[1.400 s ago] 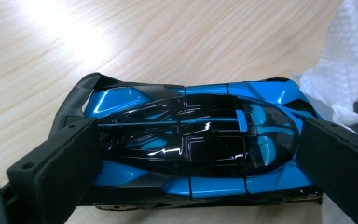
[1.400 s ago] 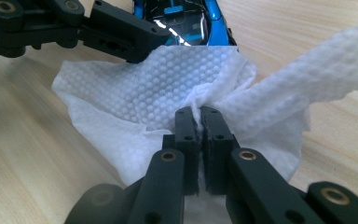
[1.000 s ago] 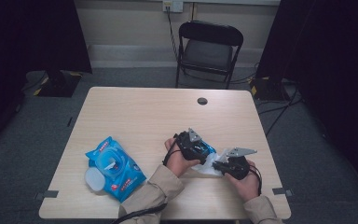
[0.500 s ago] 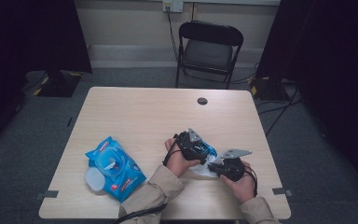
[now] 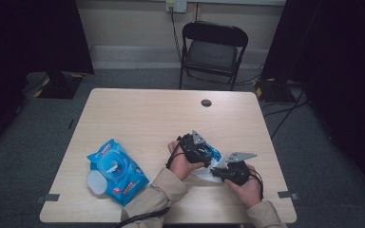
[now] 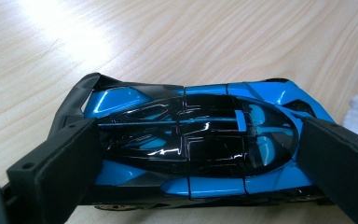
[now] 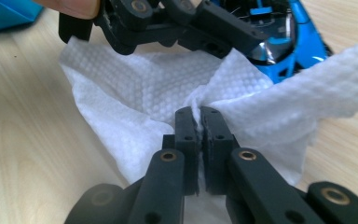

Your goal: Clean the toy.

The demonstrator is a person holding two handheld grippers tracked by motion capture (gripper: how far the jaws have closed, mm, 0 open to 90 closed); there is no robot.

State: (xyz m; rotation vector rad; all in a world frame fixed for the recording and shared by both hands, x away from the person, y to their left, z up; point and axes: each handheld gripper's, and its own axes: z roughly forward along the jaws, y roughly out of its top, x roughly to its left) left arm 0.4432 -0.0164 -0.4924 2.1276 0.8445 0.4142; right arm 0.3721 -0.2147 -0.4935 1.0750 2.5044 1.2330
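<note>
A blue and black toy car [image 6: 191, 144] rests on the wooden table [image 5: 142, 118], and my left gripper [image 6: 200, 158] is shut on it, one jaw at each end. In the high view this left gripper [image 5: 197, 147] and the car [image 5: 214, 153] sit right of the table's middle, near the front. My right gripper [image 7: 198, 116] is shut on a fold of a white wet wipe [image 7: 135, 93], which spreads on the table just under the car [image 7: 284, 42] and the left gripper [image 7: 177, 23]. From above, the right gripper [image 5: 230, 172] and the wipe [image 5: 203, 174] lie close beside the car.
A blue packet of wipes [image 5: 116, 168] with its white lid [image 5: 96, 182] flipped open lies at the front left. A round cable hole [image 5: 206, 102] marks the far side of the table. A black folding chair [image 5: 213, 47] stands beyond the far edge.
My right gripper has shifted slightly with the wipe, close to the car. The left gripper and the car have stayed put.
</note>
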